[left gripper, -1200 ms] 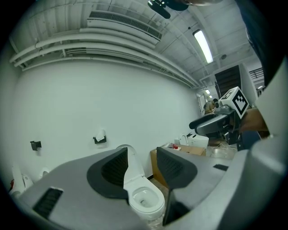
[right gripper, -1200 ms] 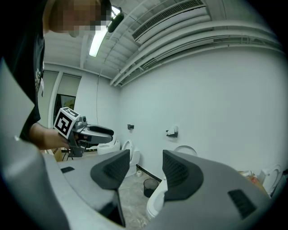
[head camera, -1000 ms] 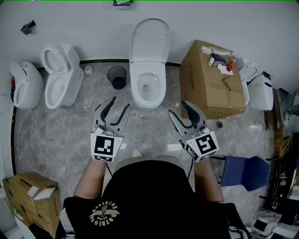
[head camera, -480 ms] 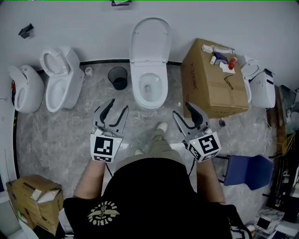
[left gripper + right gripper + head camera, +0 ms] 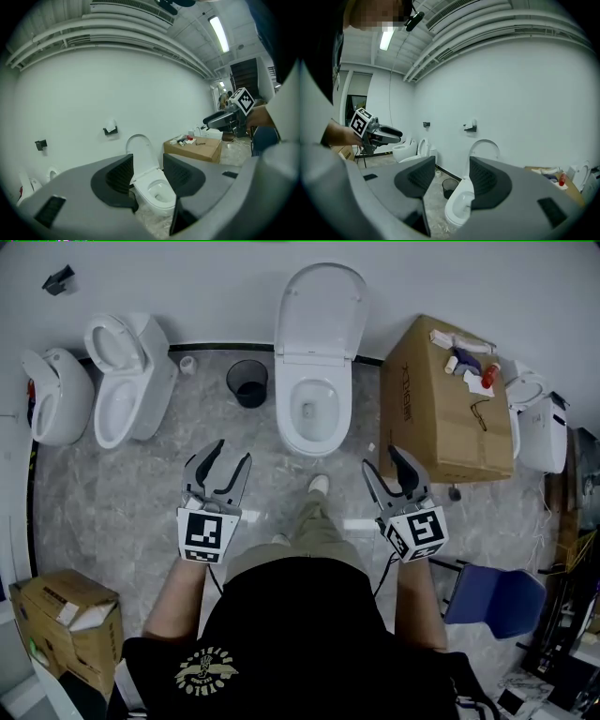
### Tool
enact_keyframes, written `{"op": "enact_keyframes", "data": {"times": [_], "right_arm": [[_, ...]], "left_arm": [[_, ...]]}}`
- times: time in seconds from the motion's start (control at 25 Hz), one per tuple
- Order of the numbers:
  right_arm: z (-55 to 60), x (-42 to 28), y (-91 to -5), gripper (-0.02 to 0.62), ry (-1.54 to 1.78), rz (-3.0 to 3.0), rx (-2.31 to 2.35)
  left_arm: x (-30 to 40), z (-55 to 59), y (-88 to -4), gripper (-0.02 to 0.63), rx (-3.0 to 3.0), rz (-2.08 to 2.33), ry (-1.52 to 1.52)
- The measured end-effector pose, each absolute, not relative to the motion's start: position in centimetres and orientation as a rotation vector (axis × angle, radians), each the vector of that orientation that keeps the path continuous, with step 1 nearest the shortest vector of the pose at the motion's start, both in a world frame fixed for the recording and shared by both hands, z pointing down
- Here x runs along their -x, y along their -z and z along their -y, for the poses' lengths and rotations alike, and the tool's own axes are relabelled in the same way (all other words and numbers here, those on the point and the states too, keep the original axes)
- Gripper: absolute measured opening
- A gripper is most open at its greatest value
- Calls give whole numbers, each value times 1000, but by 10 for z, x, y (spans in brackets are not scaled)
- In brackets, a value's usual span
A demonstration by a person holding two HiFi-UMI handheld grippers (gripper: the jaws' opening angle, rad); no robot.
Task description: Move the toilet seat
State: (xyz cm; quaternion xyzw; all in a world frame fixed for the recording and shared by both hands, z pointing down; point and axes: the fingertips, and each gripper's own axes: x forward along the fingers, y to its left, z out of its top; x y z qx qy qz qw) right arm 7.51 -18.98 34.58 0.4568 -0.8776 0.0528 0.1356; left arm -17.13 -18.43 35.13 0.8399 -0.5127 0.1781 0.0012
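Floor tiles (image 5: 112,493) are spreading out grey under you, and you are standing on them facing the middle toilet (image 5: 314,418). It is sitting against the wall between a small bin (image 5: 247,383) and a cardboard box (image 5: 450,399). The toilet seat (image 5: 323,310) is standing raised, leaning back on the wall above the bowl; whether ring and lid are both up, I am not managing to tell.

You are holding the left tongs (image 5: 232,452) and the right tongs (image 5: 382,459) low in front of you, either side of the bowl and well apart from it. Each has its jaws standing apart with nothing between them, and both gripper views are looking through that gap at the seat. That is reading as a carry for the approach, ready to take the raised seat by its edge, which you are not yet reaching.

Compared with a second ago, the toilet is sitting nearer and fuller in the head view. Your shoe (image 5: 319,485) is now stepping out ahead, and both tongs are staying parted as before.
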Motion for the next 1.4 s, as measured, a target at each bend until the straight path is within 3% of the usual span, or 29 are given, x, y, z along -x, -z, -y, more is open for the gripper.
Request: {"op": "enact_keyframes", "data": {"times": [0.8, 1.4], "right_arm": [[291, -157, -547, 230, -295, 2366, -1231], [333, -141, -729, 230, -391, 2270, -1009]], "left_arm": [[120, 306, -562, 198, -2559, 1398, -805], [101, 340, -744, 198, -2469, 1269, -975]]}}
